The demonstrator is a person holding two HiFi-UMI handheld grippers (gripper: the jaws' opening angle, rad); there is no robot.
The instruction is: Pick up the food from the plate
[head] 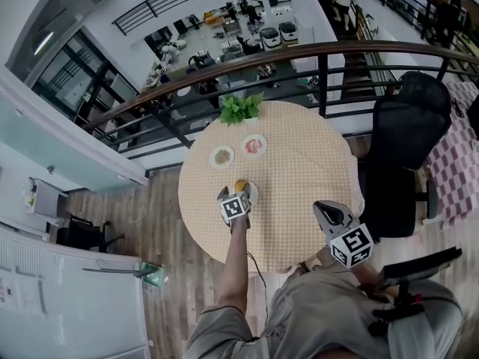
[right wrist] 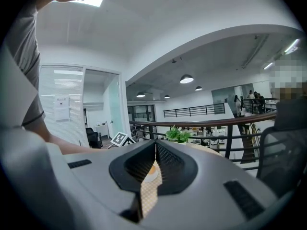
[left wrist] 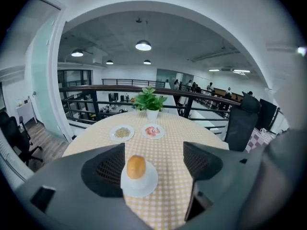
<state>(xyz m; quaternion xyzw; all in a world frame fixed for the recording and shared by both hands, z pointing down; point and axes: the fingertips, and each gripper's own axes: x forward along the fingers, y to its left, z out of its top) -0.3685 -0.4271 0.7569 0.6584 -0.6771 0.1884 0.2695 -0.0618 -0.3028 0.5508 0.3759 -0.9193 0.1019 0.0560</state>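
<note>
The round table (head: pixel 299 185) bears a plant (left wrist: pixel 150 101) at its far edge and two dishes (left wrist: pixel 122 133) mid-table. The right gripper (right wrist: pixel 156 159) hangs at the near right, jaws pressed together, empty. The left gripper (left wrist: pixel 154 164) gapes wide at the near plate (left wrist: pixel 144 187). The bun (left wrist: pixel 136 166) sits on this plate between the jaws, nearer the left one, unclamped.

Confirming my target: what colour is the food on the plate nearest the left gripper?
Golden orange-brown food on a white plate; clearest in the left gripper view.
</note>
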